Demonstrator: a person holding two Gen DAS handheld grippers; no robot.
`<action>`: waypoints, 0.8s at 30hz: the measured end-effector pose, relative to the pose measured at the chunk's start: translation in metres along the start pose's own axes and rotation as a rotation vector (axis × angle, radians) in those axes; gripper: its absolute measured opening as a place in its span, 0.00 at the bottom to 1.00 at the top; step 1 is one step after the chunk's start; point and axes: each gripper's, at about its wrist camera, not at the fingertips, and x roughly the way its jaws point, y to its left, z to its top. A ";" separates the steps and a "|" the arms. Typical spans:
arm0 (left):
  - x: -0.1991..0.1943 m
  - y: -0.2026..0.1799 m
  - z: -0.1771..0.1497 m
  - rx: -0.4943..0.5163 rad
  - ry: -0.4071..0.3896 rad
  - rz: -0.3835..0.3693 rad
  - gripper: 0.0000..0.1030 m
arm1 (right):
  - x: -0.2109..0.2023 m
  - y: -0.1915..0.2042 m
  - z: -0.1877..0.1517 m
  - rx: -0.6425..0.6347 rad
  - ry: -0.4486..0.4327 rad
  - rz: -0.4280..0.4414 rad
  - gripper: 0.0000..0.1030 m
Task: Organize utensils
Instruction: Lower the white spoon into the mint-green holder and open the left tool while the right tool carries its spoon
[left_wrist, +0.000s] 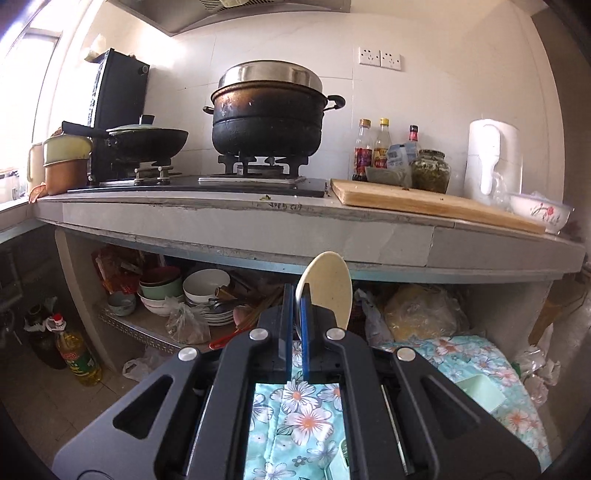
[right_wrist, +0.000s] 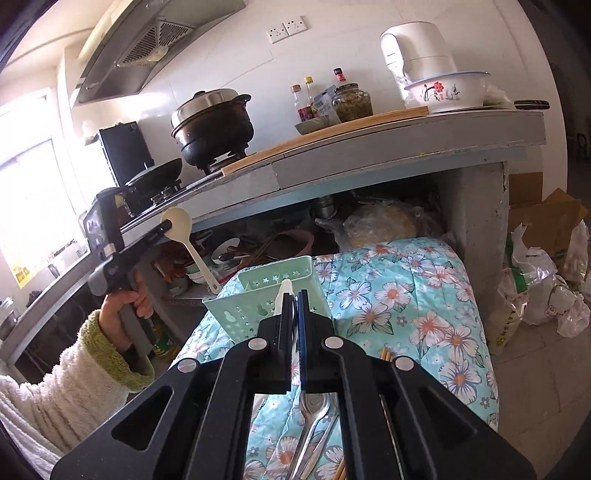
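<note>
Left gripper fingers clamp the cream spoon, bowl at 12 o'clock. Right gripper fingers clamp a white handle before the green utensil basket.

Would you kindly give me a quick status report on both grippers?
Left gripper shut on cream rice paddle, raised. Right gripper shut on a white utensil above the green utensil caddy. Nothing blocking.

1. The utensil basket stands on the floral quilt, in front of the counter.
2. Spoons lie on the quilt nearer the camera.
3. The pot sits on the stove, left of the cutting board.
</note>
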 end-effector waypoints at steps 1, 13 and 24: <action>0.002 -0.003 -0.007 0.021 -0.003 0.013 0.03 | -0.001 -0.001 -0.001 0.001 -0.003 0.002 0.03; 0.022 -0.016 -0.053 0.081 0.100 -0.002 0.03 | 0.002 -0.003 -0.006 0.001 0.016 0.000 0.03; 0.013 0.005 -0.074 -0.036 0.204 -0.134 0.29 | 0.012 0.001 0.000 -0.012 0.027 -0.013 0.03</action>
